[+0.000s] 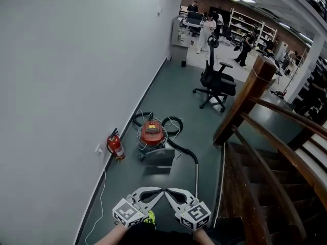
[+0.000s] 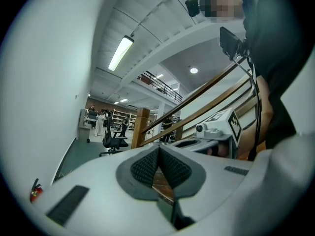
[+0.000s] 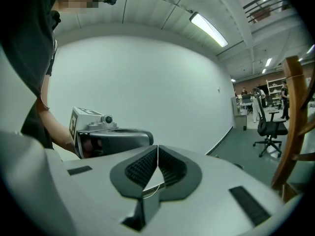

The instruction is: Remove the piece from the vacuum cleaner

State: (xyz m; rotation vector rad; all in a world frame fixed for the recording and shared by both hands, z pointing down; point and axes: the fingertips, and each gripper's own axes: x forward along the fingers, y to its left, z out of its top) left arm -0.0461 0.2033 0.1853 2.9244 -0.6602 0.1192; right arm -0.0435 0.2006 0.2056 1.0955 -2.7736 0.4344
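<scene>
The vacuum cleaner (image 1: 152, 133) stands on the floor (image 1: 173, 86) close to the wall (image 1: 76, 60), just beside a fire extinguisher (image 1: 116, 146) and well apart from both tools. The left tool (image 1: 156, 193) and the right tool (image 1: 171, 193) are held low near the body, each with its jaws pressed together on nothing. A black hose (image 1: 176, 120) loops around the red body, and a thin pale tube (image 1: 196, 175) runs from it toward the person. I cannot tell which piece must come off. The hose probably is soft and will bend away, so it is better to pinch it at its stiff end near the joint. The tube looks rigid, light and smooth, perhaps slippery, so a firm hold close to the connection seems best, while the other tool steadies the heavier body
</scene>
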